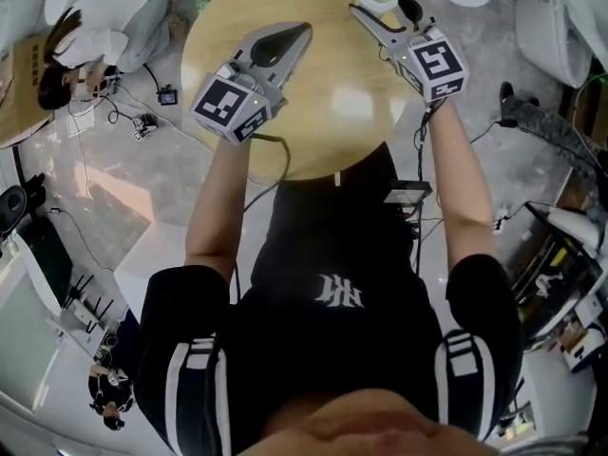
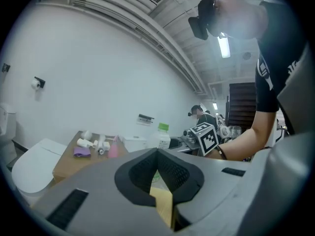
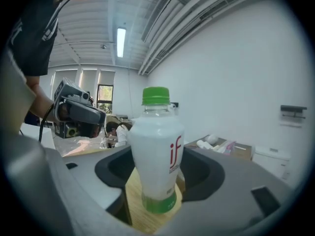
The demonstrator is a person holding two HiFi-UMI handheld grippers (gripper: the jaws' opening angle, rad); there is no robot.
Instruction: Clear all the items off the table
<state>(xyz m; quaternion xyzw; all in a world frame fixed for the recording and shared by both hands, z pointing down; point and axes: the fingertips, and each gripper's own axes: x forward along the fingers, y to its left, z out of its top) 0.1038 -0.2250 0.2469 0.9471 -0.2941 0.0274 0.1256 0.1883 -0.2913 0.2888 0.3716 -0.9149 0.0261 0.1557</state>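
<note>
The bottle [image 3: 156, 151] in the right gripper view has a white label with "if" in red lowercase; the small print beneath is too fine to read. The person's black shirt [image 1: 323, 340] bears a white emblem, not legible. The left cube [image 1: 228, 103] and right cube [image 1: 439, 65] show black-and-white square markers without letters.

The left tongs [image 2: 157, 152] meet, empty; a green-capped bottle [image 2: 163, 137] stands beyond.

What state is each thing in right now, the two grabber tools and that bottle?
left gripper: jaws shut together, nothing between them.
right gripper: shut on the bottle's body.
bottle: upright, green cap on, nearly full of cloudy white liquid.
</note>
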